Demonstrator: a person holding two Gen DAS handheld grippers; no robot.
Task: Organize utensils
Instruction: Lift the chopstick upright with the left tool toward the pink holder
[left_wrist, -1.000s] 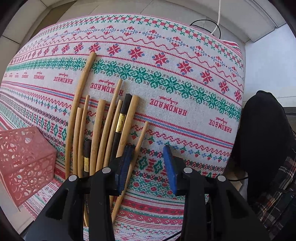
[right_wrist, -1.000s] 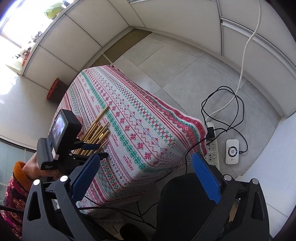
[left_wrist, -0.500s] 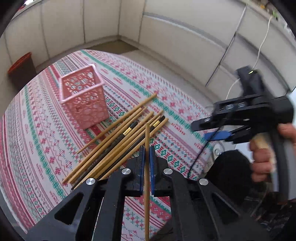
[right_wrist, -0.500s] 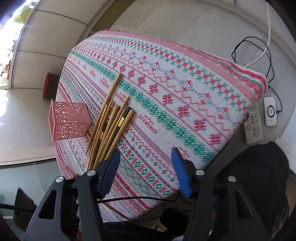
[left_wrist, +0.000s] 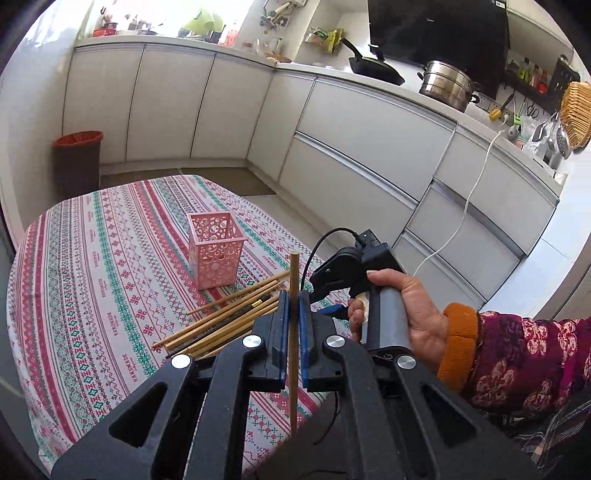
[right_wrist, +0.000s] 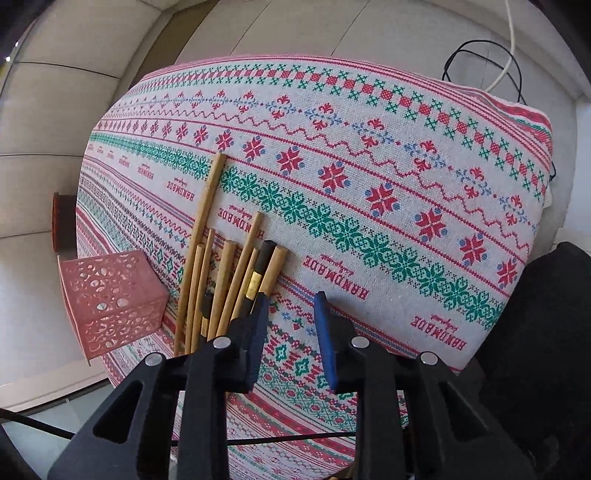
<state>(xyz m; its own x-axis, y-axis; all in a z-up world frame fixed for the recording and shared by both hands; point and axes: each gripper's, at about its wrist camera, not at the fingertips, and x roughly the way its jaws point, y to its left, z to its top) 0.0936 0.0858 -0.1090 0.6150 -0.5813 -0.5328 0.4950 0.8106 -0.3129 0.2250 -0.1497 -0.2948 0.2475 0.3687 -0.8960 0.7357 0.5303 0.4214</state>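
Pinched now between the pressed-together jaws of the left gripper (left_wrist: 291, 328): one long pale bamboo chopstick (left_wrist: 294, 280), upright and lifted off the table. A second ago, still lying at the 3 o'clock edge of the bundle, with the jaws spread around it. Raised since then and turned toward the kitchen.

Left flat on the red-and-green patterned tablecloth (left_wrist: 92, 258): the rest of the bamboo and dark chopsticks (left_wrist: 229, 317), at 10 o'clock from the held stick. Just past them, at 11 o'clock, the pink perforated square holder (left_wrist: 216, 254), upright and seemingly empty.

Moved in over the bundle meanwhile: the right gripper (right_wrist: 291, 317), jaws spread, holding nothing, its left pad close to the outermost stick.

Probably first pick done; next, dropping into the holder.
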